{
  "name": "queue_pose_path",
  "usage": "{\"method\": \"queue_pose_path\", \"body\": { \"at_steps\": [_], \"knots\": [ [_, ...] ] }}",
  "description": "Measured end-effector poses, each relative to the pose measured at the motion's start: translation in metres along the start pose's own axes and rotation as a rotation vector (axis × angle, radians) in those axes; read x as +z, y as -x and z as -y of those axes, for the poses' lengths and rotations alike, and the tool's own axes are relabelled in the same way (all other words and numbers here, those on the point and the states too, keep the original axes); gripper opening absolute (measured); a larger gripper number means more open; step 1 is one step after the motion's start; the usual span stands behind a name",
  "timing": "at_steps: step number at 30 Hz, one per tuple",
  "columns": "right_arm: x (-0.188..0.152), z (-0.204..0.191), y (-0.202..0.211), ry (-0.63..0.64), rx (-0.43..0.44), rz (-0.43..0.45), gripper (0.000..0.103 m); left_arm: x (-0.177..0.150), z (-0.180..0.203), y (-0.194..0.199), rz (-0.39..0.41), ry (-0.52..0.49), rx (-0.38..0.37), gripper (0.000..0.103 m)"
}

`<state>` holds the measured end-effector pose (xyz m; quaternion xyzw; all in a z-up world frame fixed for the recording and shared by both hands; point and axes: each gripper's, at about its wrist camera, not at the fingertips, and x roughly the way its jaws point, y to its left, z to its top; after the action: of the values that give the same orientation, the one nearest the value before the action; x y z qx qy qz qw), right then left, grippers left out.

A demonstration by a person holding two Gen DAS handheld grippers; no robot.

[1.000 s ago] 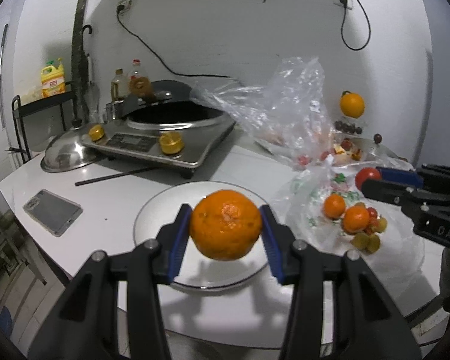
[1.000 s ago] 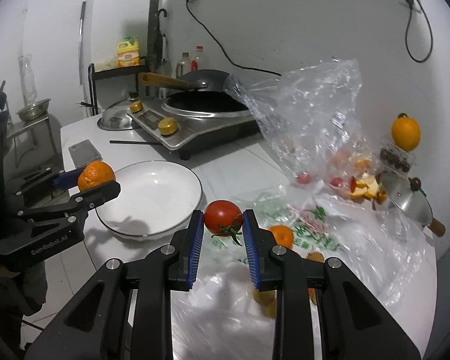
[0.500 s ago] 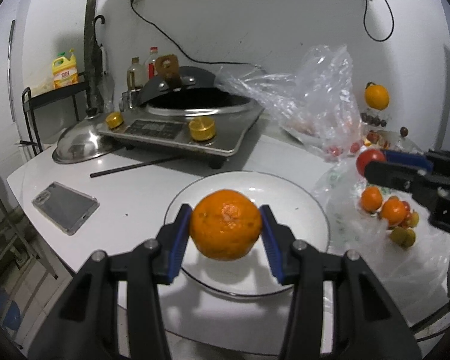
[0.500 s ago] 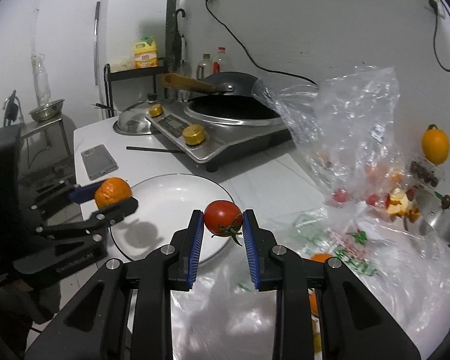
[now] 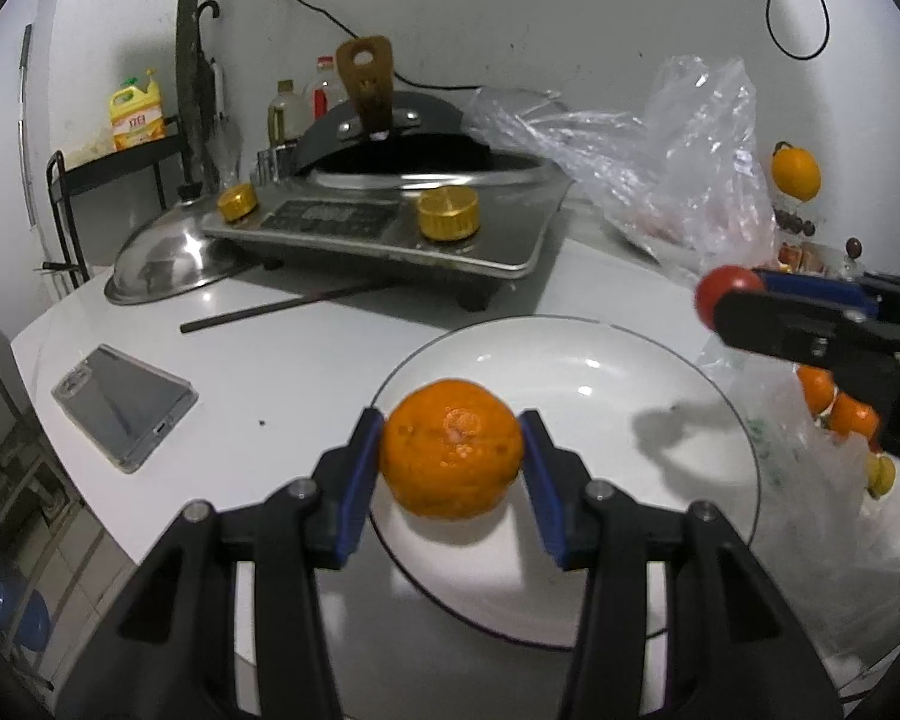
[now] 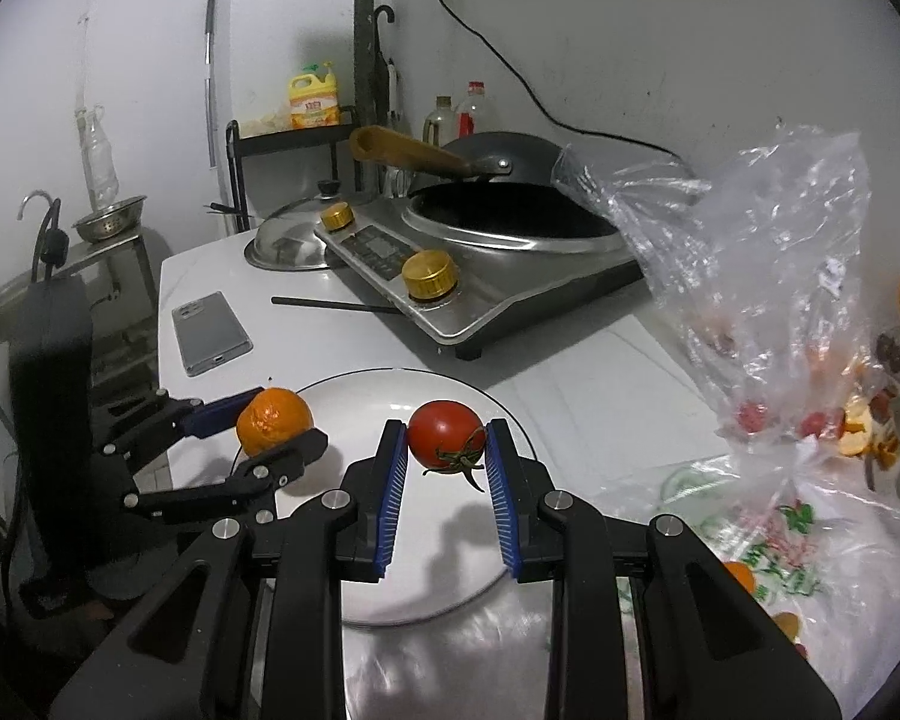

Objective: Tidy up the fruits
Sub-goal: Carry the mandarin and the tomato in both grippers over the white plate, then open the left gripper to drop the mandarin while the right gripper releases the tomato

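Note:
My left gripper (image 5: 452, 461) is shut on an orange mandarin (image 5: 452, 457), held just above the near left rim of the white plate (image 5: 576, 372). My right gripper (image 6: 445, 450) is shut on a red tomato (image 6: 445, 433) with a green stem, over the same plate (image 6: 444, 546). In the left wrist view the right gripper (image 5: 727, 305) comes in from the right with the tomato (image 5: 725, 288) above the plate's right rim. In the right wrist view the left gripper (image 6: 281, 426) holds the mandarin (image 6: 273, 420) at the plate's left edge.
A steel cooker (image 5: 414, 228) with a black wok stands behind the plate, a steel lid (image 5: 162, 264) to its left. A phone (image 5: 123, 405) and a dark chopstick (image 5: 282, 309) lie on the white table. Clear plastic bags (image 6: 750, 276) with more fruit (image 5: 840, 408) fill the right.
Both grippers have travelled left and slightly down with their fruit, from beside the bags to over the plate. The plate looms larger and nearer. Neither grip has changed.

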<state>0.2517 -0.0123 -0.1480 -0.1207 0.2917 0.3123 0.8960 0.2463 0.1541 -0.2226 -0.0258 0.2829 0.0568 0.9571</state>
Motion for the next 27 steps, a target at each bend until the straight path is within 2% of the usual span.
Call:
{"method": "queue_pose_path", "body": {
  "at_steps": [7,9,14,27],
  "knots": [
    [0.004,-0.003,-0.031,-0.02,0.02,-0.046,0.029,0.002,-0.007,-0.012,-0.036,0.028,-0.03,0.049],
    [0.005,-0.004,-0.04,-0.022,0.025,-0.062,0.029,0.005,-0.007,-0.012,-0.032,0.028,-0.032,0.053],
    [0.011,-0.01,-0.059,-0.019,0.033,-0.099,0.028,0.013,-0.013,-0.002,-0.017,0.028,-0.056,0.053],
    [0.017,-0.024,-0.094,-0.056,0.067,-0.206,0.029,0.009,-0.048,0.023,-0.03,0.039,-0.008,0.054]
  ]
}}
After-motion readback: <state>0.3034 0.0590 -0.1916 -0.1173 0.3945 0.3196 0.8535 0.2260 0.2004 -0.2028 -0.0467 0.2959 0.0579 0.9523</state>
